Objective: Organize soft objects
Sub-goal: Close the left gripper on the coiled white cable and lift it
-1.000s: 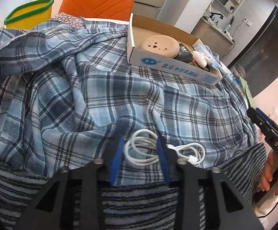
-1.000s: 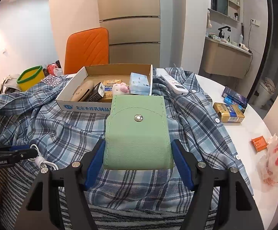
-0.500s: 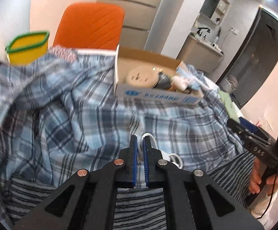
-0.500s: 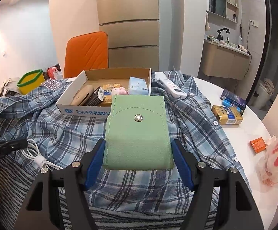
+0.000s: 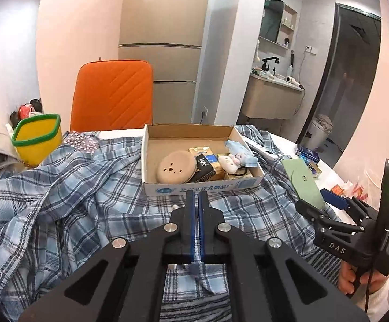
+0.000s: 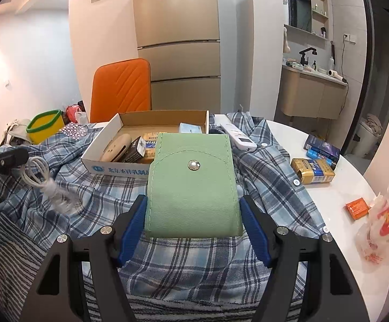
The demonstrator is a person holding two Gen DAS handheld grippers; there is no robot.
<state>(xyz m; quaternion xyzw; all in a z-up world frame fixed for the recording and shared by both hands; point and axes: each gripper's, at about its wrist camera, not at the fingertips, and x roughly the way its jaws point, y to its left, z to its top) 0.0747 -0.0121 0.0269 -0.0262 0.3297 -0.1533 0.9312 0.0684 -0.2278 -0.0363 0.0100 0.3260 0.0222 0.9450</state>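
My left gripper [image 5: 196, 196] is shut on a coiled white cable; the cable hangs from it, blurred, in the right wrist view [image 6: 40, 177], above the blue plaid shirt [image 5: 81, 201]. My right gripper [image 6: 193, 212] is shut on a green snap pouch [image 6: 193, 185] and holds it above the shirt [image 6: 261, 166]; the pouch also shows in the left wrist view [image 5: 303, 182]. An open cardboard box [image 5: 151, 158] with a beige round pad [image 5: 177, 167], small packs and a plush toy [image 5: 232, 161] sits on the shirt behind both grippers.
A yellow bin with a green rim [image 5: 37, 138] stands far left by an orange chair [image 5: 112, 95]. On the white table at right lie a remote [image 6: 238, 136], a gold pack [image 6: 313, 170], a blue box [image 6: 321, 147], an orange packet [image 6: 357, 208] and a plastic bag [image 6: 382, 225].
My left gripper shut on the white cable and lifted it off the shirt, tilting up toward the box. My right gripper kept its hold on the green pouch, nearly still.
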